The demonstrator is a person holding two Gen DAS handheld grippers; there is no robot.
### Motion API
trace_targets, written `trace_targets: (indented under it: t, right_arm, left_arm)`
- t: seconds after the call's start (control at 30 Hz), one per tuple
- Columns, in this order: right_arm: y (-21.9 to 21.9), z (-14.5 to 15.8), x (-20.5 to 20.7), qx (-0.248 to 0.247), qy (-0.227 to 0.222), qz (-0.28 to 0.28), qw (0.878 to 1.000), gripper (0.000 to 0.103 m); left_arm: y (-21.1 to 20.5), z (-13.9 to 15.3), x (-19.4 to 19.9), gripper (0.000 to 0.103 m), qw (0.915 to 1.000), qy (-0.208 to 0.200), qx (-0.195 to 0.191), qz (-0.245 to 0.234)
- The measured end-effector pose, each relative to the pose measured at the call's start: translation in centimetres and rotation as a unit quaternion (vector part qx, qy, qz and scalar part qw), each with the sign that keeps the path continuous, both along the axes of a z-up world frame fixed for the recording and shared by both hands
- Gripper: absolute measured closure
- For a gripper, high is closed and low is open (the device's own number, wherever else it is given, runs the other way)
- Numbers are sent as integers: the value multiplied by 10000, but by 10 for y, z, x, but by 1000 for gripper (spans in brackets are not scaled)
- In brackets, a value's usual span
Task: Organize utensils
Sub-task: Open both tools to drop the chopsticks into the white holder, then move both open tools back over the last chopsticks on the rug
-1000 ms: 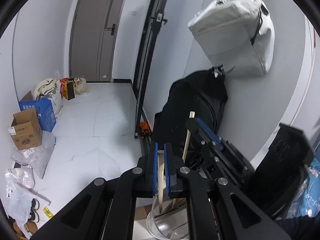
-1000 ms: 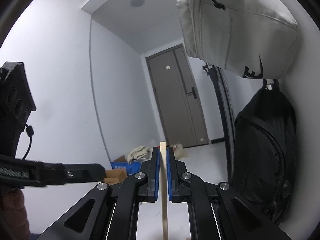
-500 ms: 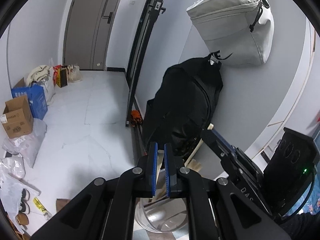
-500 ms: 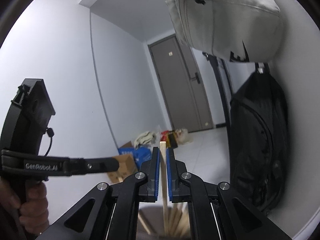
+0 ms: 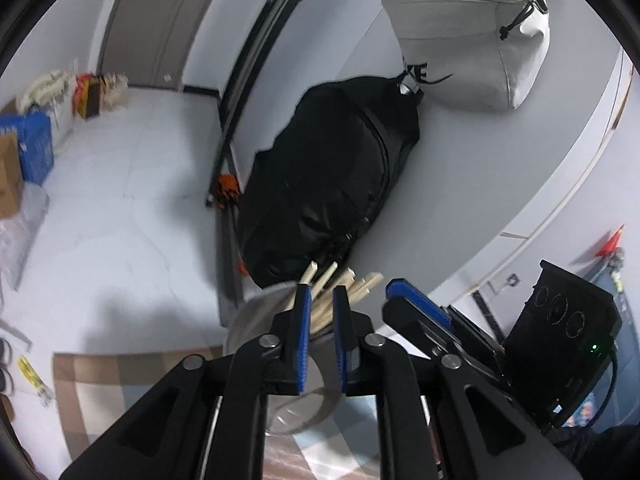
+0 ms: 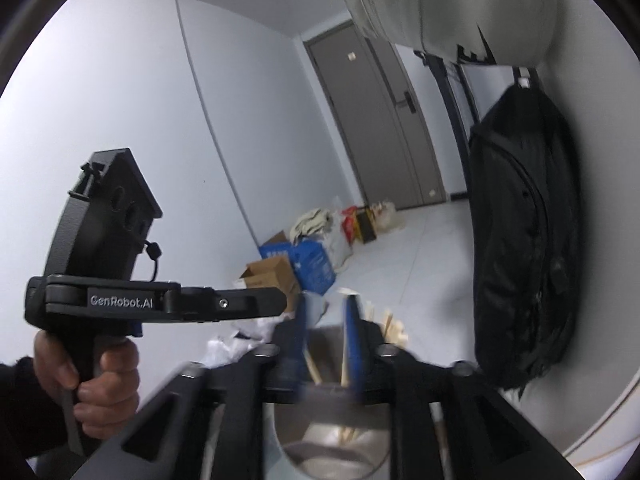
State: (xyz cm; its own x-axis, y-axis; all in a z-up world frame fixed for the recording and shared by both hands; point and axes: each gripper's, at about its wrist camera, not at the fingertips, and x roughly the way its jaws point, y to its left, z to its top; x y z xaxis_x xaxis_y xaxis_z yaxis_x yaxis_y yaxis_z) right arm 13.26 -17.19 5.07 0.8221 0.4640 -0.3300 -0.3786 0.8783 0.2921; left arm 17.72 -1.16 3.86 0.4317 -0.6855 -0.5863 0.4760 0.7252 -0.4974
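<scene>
White tiled floor, black backpack [image 5: 332, 176] against far wall. Steel cup [image 5: 276, 364] near, wooden chopsticks [image 5: 340, 284] standing inside. My left gripper [image 5: 320, 312] and right gripper [image 6: 326, 332] over it, jaws opening, nothing pinched.

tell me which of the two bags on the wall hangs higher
The light grey bag. It hangs at the top of the wall, above the black backpack, which reaches down toward the floor.

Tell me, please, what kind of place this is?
Probably the entrance hallway of a home: a grey door, a black backpack and a pale bag hanging on the wall, cardboard boxes on the tiled floor.
</scene>
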Motion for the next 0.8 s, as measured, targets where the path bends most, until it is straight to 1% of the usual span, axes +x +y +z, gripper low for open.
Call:
trace_targets:
  t: [0.03, 0.07, 0.1, 0.13, 0.2, 0.27, 0.3, 0.33, 0.4, 0.47, 0.53, 0.67, 0.7, 0.8]
  right_arm:
    - [-3, 1, -3, 38, 8, -17, 10000, 61]
    - [-8, 2, -9, 90, 11, -45, 9999, 61]
    - [-12, 3, -14, 109, 0, -125, 9999, 61]
    - [-18, 4, -21, 146, -13, -190, 9997, 58]
    - [-26, 7, -32, 179, -31, -236, 9996, 45]
    - [-31, 8, -44, 125, -71, -296, 9995, 41]
    - [-33, 9, -49, 92, -64, -311, 9995, 41]
    - [-36, 8, -55, 72, -54, -352, 9993, 40]
    - [-39, 7, -65, 69, 8, -386, 9992, 31]
    - [-42, 5, -74, 78, 67, -400, 9991, 29]
    - [-41, 4, -84, 99, 93, -372, 9992, 27]
    - [-35, 5, -100, 14, 95, -284, 9995, 14]
    - [-33, 5, -104, -10, 110, -261, 9996, 10]
    - [-28, 1, -112, -44, 190, -192, 9996, 5]
  left_arm:
    - [-1, -5, 0, 83, 9999, 85, 90, -7]
    - [-1, -7, 0, 79, 9999, 91, 139, 43]
    - [0, -10, -1, 79, 9998, 107, 168, 69]
    - [0, -12, -3, 79, 9997, 162, 184, 91]
    - [5, -11, -9, 79, 9996, 190, 98, 190]
    - [10, -6, -19, 77, 9995, 127, 12, 274]
    - [12, -4, -24, 76, 9995, 81, 22, 315]
    - [13, -2, -29, 74, 9993, 37, 50, 364]
    - [14, 1, -39, 74, 9989, -42, 106, 458]
    - [16, 1, -51, 71, 9984, -63, 190, 533]
    - [15, -2, -61, 68, 9973, -96, 299, 660]
    - [18, -10, -82, 59, 9948, -116, 484, 891]
    - [20, -11, -86, 58, 9941, -113, 519, 944]
    - [22, -19, -98, 56, 9923, -91, 629, 1059]
